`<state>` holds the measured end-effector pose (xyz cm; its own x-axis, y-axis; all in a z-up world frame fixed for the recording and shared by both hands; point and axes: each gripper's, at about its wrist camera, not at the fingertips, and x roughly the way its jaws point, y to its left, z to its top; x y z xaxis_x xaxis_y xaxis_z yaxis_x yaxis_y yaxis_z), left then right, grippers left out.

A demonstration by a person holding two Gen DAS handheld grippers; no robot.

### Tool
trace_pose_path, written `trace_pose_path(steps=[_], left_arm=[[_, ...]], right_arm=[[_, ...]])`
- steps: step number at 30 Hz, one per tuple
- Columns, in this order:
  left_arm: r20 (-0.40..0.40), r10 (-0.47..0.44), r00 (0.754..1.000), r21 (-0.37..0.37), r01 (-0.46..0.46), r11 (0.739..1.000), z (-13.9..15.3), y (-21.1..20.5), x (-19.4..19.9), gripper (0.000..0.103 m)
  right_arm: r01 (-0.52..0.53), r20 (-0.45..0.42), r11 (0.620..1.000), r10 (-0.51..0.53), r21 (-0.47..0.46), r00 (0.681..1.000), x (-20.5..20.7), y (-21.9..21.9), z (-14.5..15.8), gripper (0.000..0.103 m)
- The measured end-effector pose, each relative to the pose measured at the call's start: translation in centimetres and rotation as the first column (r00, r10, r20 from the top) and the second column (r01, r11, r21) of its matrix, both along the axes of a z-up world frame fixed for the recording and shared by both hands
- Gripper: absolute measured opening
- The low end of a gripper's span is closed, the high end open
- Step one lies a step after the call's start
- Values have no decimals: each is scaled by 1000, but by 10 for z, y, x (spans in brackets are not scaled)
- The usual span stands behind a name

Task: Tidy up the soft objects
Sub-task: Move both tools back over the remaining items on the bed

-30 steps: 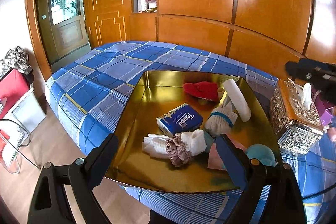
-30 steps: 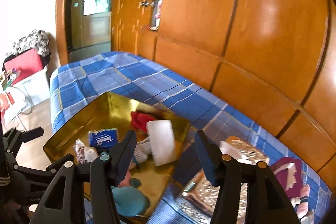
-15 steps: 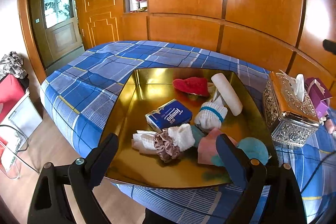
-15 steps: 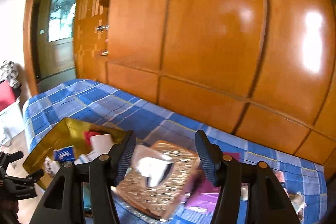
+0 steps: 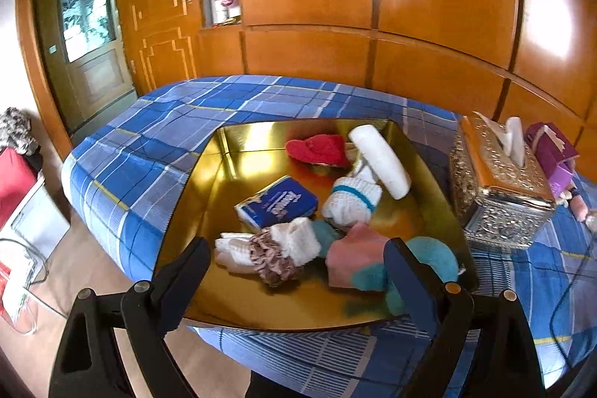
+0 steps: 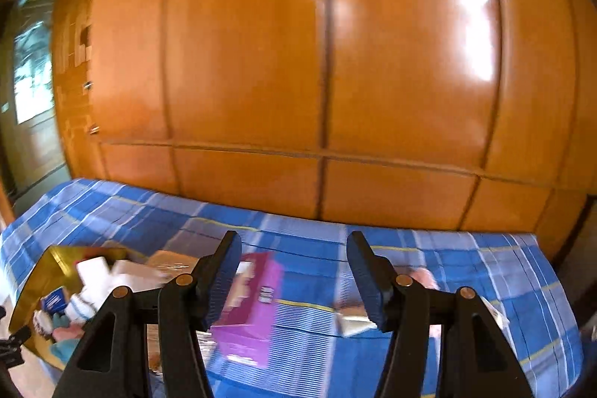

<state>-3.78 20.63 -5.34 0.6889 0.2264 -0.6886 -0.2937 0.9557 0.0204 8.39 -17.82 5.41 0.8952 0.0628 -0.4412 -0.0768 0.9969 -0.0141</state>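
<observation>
A gold tray [image 5: 227,181] lies on the blue plaid bed and holds several soft items: a red cloth [image 5: 317,150], a white roll [image 5: 380,161], a white sock with a teal stripe [image 5: 350,202], a blue Tempo tissue pack [image 5: 278,206], a brownish scrunchie [image 5: 274,258], a pink cloth [image 5: 354,256] and a teal cloth [image 5: 429,256]. My left gripper [image 5: 294,275] is open and empty just above the tray's near edge. My right gripper [image 6: 294,271] is open and empty over the bed, above a purple box [image 6: 250,308]. The tray also shows blurred in the right wrist view [image 6: 41,271].
An ornate silver tissue box [image 5: 496,181] stands right of the tray, with the purple box [image 5: 552,152] behind it. A wooden wardrobe wall [image 6: 335,62] runs behind the bed. A door [image 5: 89,40] and floor clutter are at the left.
My right gripper has swung right, from over the tray and tissue box to over the purple box. My left gripper has shifted slightly; the tray items have not moved.
</observation>
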Motion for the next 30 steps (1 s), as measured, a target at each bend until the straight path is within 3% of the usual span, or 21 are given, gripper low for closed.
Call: trace_pose_path(steps=[9,14,17,23,26,30], left_arm=[[62,-143,988,6,143,990,34,-34,9,94],[95,-308,947,17,308,951,61,-76,25,94],[115,-451,885,57,448,892,81,-119,36,94],[112,-663,740,114,654,748,107,-212,66,94],[97,-733,674,134,721,680,113,-262,82,94],[39,-789,613,146,778,611,106,-326,104,94]], right_arm=[[233,-88,970,-227,65,970,15,-103,-35,59],[360,-193,931,-342,66,919,29,-159,-72,59],[437,-242,896,-407,84,881,28,-193,-90,59],[625,-292,750,-561,217,775,14,-266,-100,59],[659,-290,705,-594,262,751,3,-286,-97,59],[666,-262,674,-612,321,746,-10,-301,-91,59]])
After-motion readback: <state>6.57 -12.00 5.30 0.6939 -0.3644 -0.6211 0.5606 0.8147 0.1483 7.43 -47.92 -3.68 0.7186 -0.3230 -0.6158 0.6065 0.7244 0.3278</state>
